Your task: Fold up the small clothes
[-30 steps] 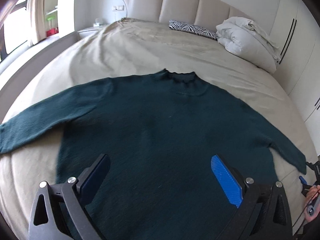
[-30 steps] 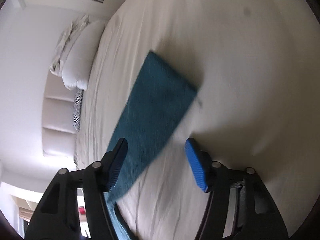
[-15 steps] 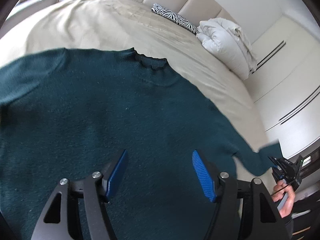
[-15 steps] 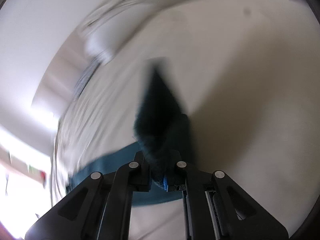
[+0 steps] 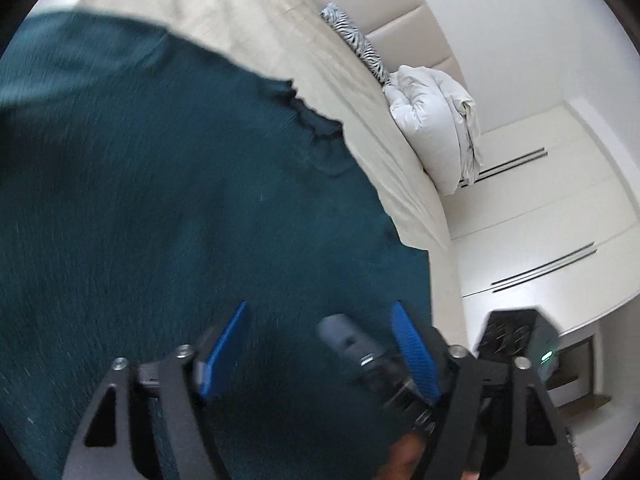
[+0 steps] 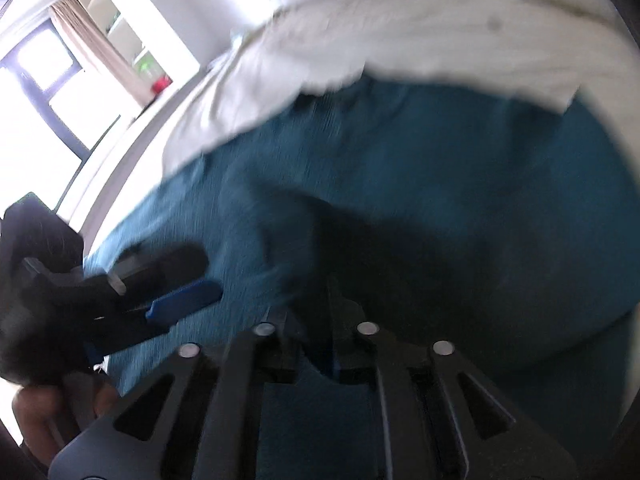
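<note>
A dark teal knit sweater point(image 5: 160, 200) lies spread on the beige bed point(image 5: 280, 40), neck hole toward the headboard. My left gripper point(image 5: 320, 344) is open just above the sweater's body, blue pads apart. My right gripper point(image 6: 312, 320) is shut on the sweater's right sleeve and holds it over the sweater's body point(image 6: 440, 180). The right gripper also shows in the left wrist view point(image 5: 360, 344), close between the left fingers. The left gripper shows at the left of the right wrist view point(image 6: 172, 300). Both views are blurred.
A folded white duvet point(image 5: 436, 120) and a zebra-print pillow point(image 5: 356, 44) lie by the padded headboard. White wardrobe doors point(image 5: 560, 220) stand beside the bed. A window with curtains point(image 6: 60, 68) is on the far side.
My right gripper closed on the sleeve end and carried it inward over the sweater's body. My left gripper moved right toward the right gripper and stayed open.
</note>
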